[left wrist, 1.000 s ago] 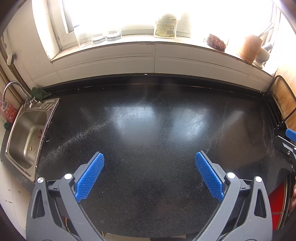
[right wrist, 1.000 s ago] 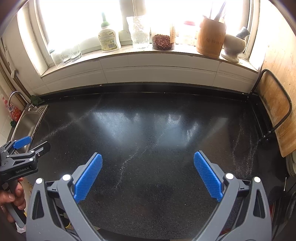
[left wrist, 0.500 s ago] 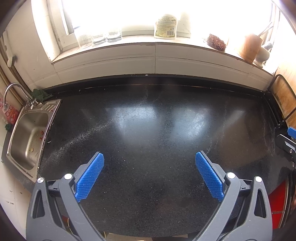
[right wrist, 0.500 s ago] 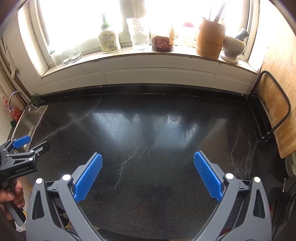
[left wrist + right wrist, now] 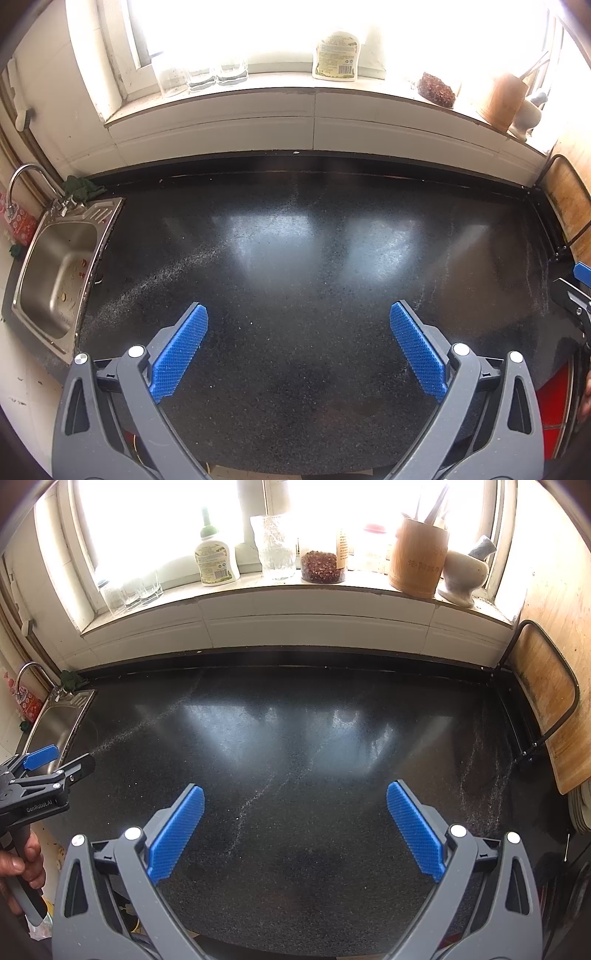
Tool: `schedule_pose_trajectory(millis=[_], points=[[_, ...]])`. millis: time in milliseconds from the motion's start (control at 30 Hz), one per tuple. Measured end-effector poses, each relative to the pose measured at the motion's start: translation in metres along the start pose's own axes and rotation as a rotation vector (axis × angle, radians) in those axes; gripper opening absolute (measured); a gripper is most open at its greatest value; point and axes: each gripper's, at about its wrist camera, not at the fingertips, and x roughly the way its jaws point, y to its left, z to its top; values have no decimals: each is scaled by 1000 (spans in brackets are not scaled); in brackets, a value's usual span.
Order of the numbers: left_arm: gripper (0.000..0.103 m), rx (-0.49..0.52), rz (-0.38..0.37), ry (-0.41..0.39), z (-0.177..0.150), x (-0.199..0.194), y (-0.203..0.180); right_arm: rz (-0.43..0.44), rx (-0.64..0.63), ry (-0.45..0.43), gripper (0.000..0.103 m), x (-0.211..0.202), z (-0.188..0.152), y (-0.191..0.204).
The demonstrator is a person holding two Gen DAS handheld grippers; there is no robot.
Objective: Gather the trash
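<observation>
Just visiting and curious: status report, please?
Left claw open, empty. Right claw open, empty. No trash visible on black counter. Nothing in the way.

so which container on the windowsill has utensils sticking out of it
The wooden holder, tan and cylindrical, beside the white mortar. The dish soap bottle and the jar of reddish-brown bits have none.
</observation>
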Motion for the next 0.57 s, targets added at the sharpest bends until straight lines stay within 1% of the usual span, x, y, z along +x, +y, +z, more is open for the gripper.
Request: schedule_pose_trajectory(millis=[67, 267, 367, 567], points=[[96, 0, -4, -7, 0, -1, 1, 1, 0, -1, 96, 0, 0, 0], [96, 26, 28, -25, -1, -2, -1, 0, 7, 4, 96, 2, -1, -1], [96, 32, 35, -19, -1, 0, 0, 1, 15, 9, 96, 3, -2, -1], [96, 32, 23, -4, -1, 8, 2, 5, 25, 23, 96, 10, -5, -5]])
